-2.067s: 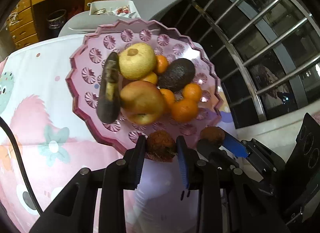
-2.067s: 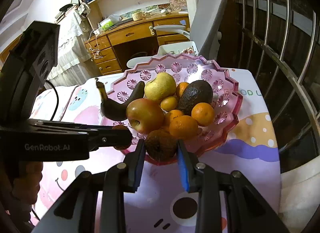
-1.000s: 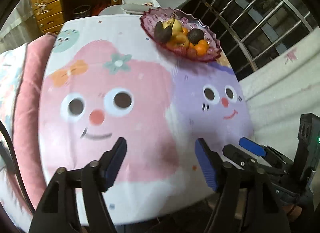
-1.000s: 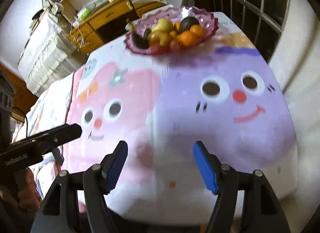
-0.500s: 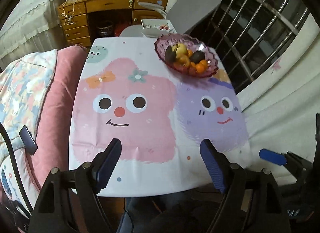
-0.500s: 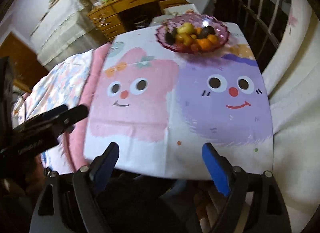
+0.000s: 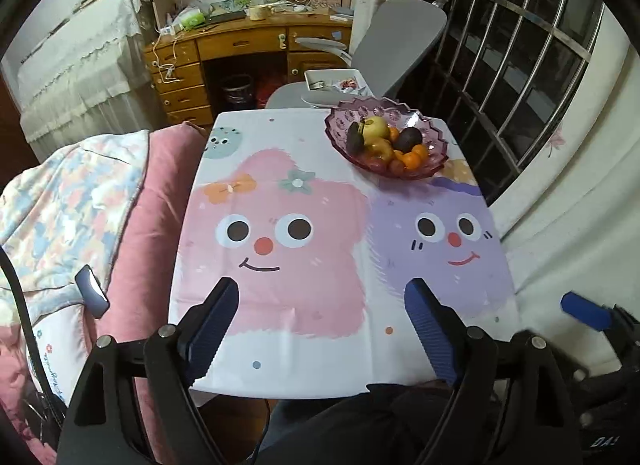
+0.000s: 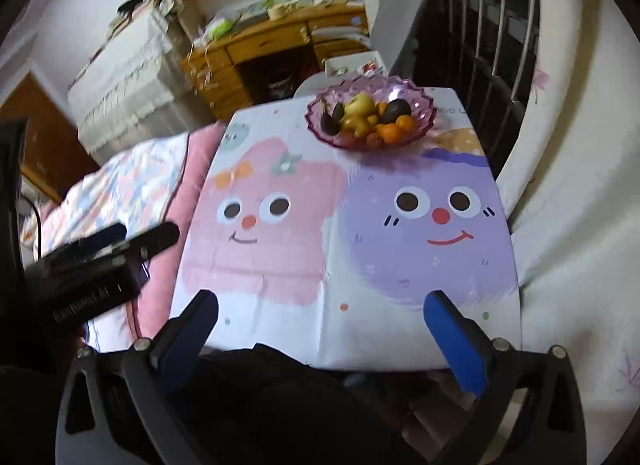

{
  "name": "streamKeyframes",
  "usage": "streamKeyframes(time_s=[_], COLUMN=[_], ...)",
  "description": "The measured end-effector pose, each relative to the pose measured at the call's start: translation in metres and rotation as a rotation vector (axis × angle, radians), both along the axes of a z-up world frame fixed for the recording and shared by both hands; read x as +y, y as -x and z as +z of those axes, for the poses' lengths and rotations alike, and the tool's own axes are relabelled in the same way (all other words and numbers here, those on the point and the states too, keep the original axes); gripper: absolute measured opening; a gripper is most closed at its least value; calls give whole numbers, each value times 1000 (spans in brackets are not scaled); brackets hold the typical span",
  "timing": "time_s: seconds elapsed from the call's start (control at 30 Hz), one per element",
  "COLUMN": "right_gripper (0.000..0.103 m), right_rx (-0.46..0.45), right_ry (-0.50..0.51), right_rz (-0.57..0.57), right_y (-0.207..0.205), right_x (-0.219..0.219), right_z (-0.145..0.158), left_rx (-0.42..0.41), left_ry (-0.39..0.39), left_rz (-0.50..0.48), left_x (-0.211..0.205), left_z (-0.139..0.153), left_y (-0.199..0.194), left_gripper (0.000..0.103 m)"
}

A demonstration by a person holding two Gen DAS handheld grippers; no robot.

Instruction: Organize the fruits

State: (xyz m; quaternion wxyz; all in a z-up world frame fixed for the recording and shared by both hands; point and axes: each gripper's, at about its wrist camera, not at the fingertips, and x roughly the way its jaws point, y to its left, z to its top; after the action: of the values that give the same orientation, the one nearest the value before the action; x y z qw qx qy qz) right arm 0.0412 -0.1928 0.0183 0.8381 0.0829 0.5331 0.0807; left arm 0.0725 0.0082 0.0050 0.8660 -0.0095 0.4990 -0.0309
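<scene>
A pink glass fruit bowl (image 7: 434, 133) stands at the far right corner of the table; it also shows in the right wrist view (image 8: 424, 99). It holds a yellow apple (image 7: 376, 127), an avocado (image 7: 409, 138), oranges (image 7: 412, 159), a dark banana (image 7: 354, 141) and other fruit. My left gripper (image 7: 322, 325) is wide open and empty, held above the table's near edge. My right gripper (image 8: 322, 333) is wide open and empty, also at the near edge, far from the bowl.
The table wears a cartoon cloth (image 7: 304, 225) with pink and purple faces. A pink cushion and quilt (image 7: 132, 201) lie to the left. A grey chair (image 7: 396, 37) and wooden desk (image 7: 240, 45) stand behind. A barred window (image 7: 520, 45) is at right.
Both grippers let go of the brown fruits at the bowl, opened wide and pulled far back and up to the table's near edge. The fruit now lies in the bowl.
</scene>
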Motion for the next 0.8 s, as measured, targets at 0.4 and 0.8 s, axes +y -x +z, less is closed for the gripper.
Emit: streamKeyframes(time_s=[0.4,0.8], right_gripper=[103,103], right_rx=[-29,3], right_ry=[29,45], right_rz=[57,57], right_y=[-9,-6], right_x=[11,10], right_z=[-2,-6], left_rx=[-28,-25], left_ry=[-31,-34], left_rz=[54,51], left_x=[2,2], left_z=[1,-1], left_y=[2,7], left_gripper=[102,102])
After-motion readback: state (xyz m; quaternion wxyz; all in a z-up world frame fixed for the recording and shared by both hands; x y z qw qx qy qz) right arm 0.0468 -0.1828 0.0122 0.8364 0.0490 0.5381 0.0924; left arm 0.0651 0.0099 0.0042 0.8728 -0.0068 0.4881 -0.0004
